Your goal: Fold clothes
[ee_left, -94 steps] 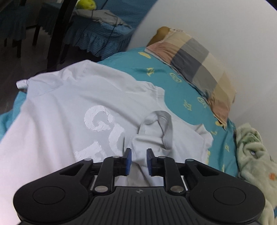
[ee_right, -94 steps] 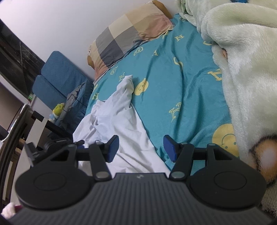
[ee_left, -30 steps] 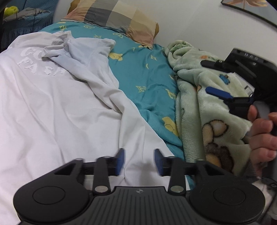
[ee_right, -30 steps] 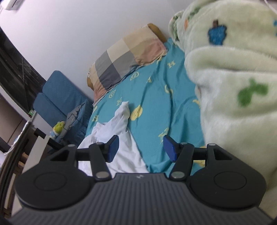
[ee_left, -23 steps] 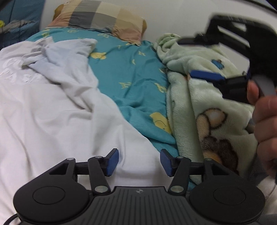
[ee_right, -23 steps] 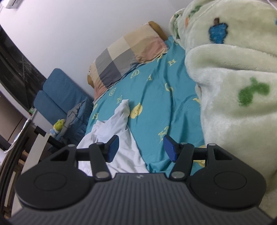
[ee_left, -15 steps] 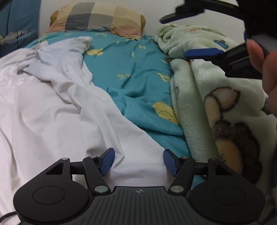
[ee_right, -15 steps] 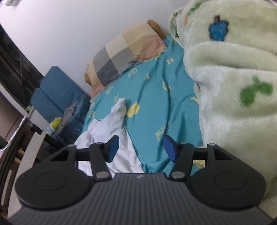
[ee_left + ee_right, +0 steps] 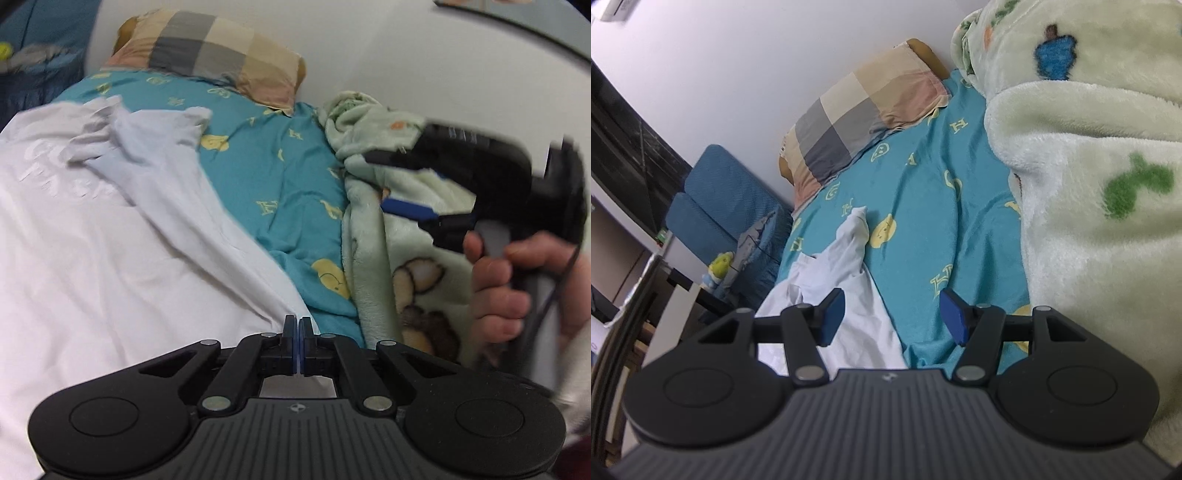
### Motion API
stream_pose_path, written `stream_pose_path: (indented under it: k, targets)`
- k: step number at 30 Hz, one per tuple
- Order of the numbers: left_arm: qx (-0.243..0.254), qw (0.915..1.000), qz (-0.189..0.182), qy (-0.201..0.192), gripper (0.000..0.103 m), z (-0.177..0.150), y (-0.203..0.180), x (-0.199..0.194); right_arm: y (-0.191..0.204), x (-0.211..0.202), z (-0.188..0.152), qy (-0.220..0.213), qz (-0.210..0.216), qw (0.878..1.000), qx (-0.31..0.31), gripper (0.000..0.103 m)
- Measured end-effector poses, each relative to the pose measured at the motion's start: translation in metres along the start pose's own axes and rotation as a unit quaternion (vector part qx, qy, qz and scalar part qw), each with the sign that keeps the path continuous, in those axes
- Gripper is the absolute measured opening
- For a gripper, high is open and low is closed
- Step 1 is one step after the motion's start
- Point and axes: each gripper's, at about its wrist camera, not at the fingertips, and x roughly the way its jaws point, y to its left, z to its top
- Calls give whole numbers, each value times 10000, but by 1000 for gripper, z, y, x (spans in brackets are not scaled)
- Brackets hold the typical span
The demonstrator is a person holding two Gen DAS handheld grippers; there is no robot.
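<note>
One white shirt (image 9: 110, 258) lies on the bed (image 9: 288, 192). One pillow (image 9: 221, 62), one blanket (image 9: 399, 229). Left tool (image 9: 297, 325) closed on the shirt's edge; right tool (image 9: 892, 317) open, empty.

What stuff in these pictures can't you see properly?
- White shirt: its near hem is hidden behind the left gripper in the left wrist view; whether cloth is pinched can't be told.
- Shirt lettering: blurred, unreadable.
- Toy by the blue chair, right wrist view: too small.

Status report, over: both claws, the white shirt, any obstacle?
Left claw shut at white shirt edge, grip unconfirmed. Right claw open, empty, above bed. Fleece blanket crowds right side.
</note>
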Motion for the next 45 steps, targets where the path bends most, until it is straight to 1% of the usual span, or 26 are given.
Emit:
stream_pose_path:
  k: [2,4,6,9,11,13,14,16,18,21,22,23,25,27,29,30,31,33,34,36,37,38,40,41,44,45]
  targets:
    - [-432,9990,71,66,1,-1,26,-19,1,-2,0,-28,-6,10000,11,60]
    - [-862,9956,310,192,1,-5,54,-31,4,0,-2,31,8,10000,-44,60]
    - [-1212,9896,678,382,1,-8,83,-29,7,3,-4,103,25,9999,-107,60]
    - [-1746,9780,948,640,2,-15,119,-19,13,11,-8,283,55,9992,-268,60]
    - [-2060,9719,895,700,2,-17,131,-15,20,17,-13,436,72,9981,-430,60]
    - [-2176,9706,718,734,4,-17,130,-15,26,20,-18,559,107,9966,-592,60]
    - [-2143,9715,680,750,10,-17,128,-16,29,21,-20,594,137,9961,-644,60]
    - [-2103,9730,571,755,19,-16,123,-20,34,23,-23,649,205,9950,-731,60]
    - [-2099,9741,473,698,20,-19,120,-28,39,29,-29,739,252,9940,-769,60]
    - [-2150,9745,408,503,22,-12,121,-40,51,41,-45,985,293,9904,-920,60]
    - [-2205,9737,409,398,27,-6,124,-46,56,45,-51,1080,285,9885,-1018,60]
    - [-2242,9732,427,269,36,2,129,-51,61,48,-56,1130,275,9869,-1122,60]
    - [-2271,9725,506,-35,43,21,141,-63,69,52,-65,1202,265,9840,-1286,60]
    - [-2338,9694,627,-413,46,46,162,-74,74,56,-72,1273,276,9819,-1377,60]
    - [-2464,9623,794,-833,55,74,191,-81,78,59,-77,1330,285,9802,-1441,60]
    - [-2579,9562,887,-1061,56,86,211,-82,79,60,-78,1347,286,9798,-1451,60]
    - [-2741,9483,960,-1279,58,96,233,-81,79,62,-79,1354,281,9798,-1447,60]
    - [-3057,9301,1104,-1712,59,116,277,-79,78,65,-80,1364,265,9799,-1430,60]
    - [-3237,9206,1108,-1880,58,123,298,-77,78,67,-81,1372,269,9801,-1410,60]
    - [-3658,9015,969,-2099,58,128,338,-68,77,72,-82,1400,281,9803,-1364,60]
    - [-3883,8923,850,-2138,57,129,356,-63,77,76,-83,1423,283,9802,-1345,60]
    - [-4019,8860,773,-2178,57,129,369,-58,77,79,-84,1449,275,9800,-1336,60]
    - [-4160,8774,698,-2286,56,131,390,-48,78,87,-86,1502,253,9794,-1324,60]
    - [-4195,8752,675,-2311,57,132,400,-43,78,90,-87,1534,246,9792,-1308,60]
    - [-4297,8717,608,-2278,57,135,424,-28,80,97,-87,1573,312,9793,-1234,60]
    - [-4323,8719,611,-2216,57,136,431,-22,81,100,-87,1571,321,9794,-1227,60]
